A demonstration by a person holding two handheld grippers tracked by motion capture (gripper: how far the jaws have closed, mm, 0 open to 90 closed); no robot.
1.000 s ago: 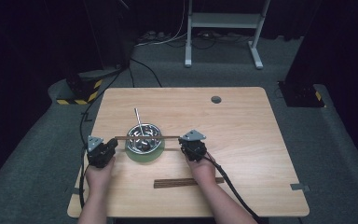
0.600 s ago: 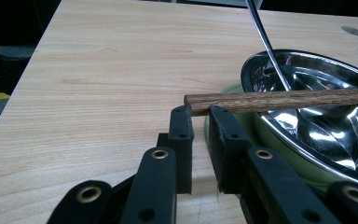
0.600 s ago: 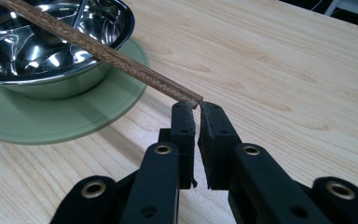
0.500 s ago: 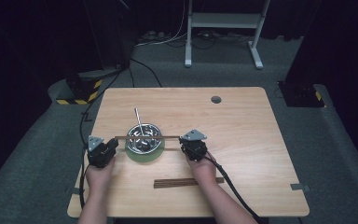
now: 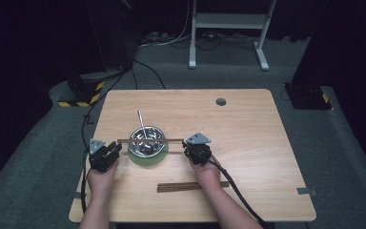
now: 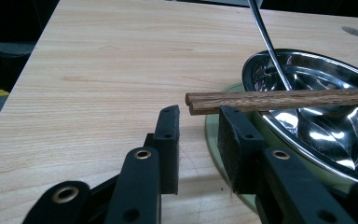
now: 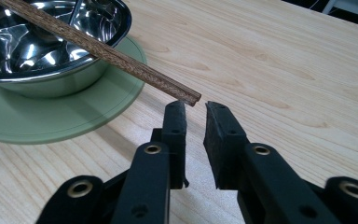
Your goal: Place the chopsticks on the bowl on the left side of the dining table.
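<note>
Jaws of both grippers parted, empty; dark wooden chopsticks (image 5: 150, 140), apparently a pair, span steel bowl (image 5: 146, 141).

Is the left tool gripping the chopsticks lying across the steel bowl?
Apart. In the left gripper view the left tool is open, and the chopsticks end beyond its jaw tips, resting on the steel bowl.

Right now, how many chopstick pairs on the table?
2. One pair lies across the bowl rim, between the grippers; the other pair lies flat on the table near the front edge.
</note>
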